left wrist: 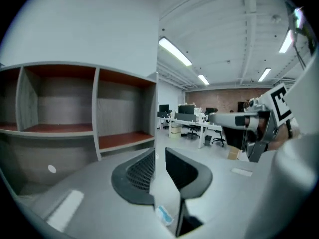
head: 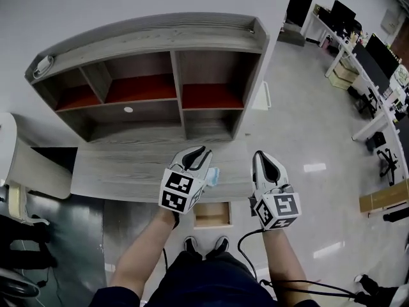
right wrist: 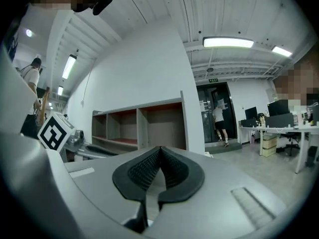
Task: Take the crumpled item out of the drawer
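A small crumpled light-blue item [head: 213, 176] lies on the grey wooden desk [head: 121, 166], right beside my left gripper [head: 199, 152]. In the left gripper view the same crumpled item [left wrist: 164, 215] shows low down in the narrow gap between the jaws, near their base, and the left gripper [left wrist: 159, 152] stands slightly open with its pads apart. Below the desk's front edge a small wooden drawer [head: 212, 214] is pulled out and looks bare inside. My right gripper [head: 262, 154] hovers over the desk's right end, and in its own view the right gripper [right wrist: 160, 149] is shut on nothing.
A grey shelf unit [head: 160, 43] with red-lined compartments stands at the back of the desk. A white chair [head: 19, 168] is at the left. Office desks with monitors [head: 364, 56] line the right. The person's shoes [head: 204, 245] are below the drawer, and a cable [head: 300, 283] trails on the floor.
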A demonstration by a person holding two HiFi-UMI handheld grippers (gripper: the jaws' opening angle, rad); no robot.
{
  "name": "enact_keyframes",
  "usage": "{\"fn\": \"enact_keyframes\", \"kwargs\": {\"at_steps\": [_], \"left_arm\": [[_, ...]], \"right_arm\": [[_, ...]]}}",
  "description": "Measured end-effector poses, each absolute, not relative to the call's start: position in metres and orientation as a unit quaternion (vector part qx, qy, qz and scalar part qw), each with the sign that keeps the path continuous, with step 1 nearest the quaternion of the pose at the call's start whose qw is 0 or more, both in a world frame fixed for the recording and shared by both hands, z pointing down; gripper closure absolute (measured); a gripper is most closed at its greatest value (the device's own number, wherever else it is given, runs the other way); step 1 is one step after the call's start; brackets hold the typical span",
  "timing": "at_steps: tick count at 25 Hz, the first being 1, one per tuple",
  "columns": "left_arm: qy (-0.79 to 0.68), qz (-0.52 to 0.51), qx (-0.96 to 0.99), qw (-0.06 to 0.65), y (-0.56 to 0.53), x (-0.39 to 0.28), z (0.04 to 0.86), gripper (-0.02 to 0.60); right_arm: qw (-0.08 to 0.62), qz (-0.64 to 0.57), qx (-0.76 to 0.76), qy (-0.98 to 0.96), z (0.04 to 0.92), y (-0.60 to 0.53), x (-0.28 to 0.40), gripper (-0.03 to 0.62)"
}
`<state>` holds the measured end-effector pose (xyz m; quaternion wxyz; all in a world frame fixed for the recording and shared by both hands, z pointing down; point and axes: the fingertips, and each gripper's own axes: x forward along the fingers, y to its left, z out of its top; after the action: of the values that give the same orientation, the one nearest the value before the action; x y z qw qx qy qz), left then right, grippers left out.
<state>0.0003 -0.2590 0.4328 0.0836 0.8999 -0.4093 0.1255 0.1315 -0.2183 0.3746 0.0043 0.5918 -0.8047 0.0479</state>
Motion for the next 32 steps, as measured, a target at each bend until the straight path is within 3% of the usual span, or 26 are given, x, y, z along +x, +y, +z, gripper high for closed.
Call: {"fn": "enact_keyframes", "kwargs": {"at_steps": [13, 32], "left_arm": [[-0.466, 0.021, 0.883, 0.058, -0.248, -0.033, 0.343, 0.514], [-0.529, -0.049, 0.847, 0.008, -0.244, -0.093, 0.273, 0.515]], "right_arm": [[-0.019, 0.003, 0.585, -0.811, 0.324, -0.222, 0.111, 0.588], [-0.061, -0.054, 0.587, -0.805, 0.265, -0.212, 0.113, 0.588]]}}
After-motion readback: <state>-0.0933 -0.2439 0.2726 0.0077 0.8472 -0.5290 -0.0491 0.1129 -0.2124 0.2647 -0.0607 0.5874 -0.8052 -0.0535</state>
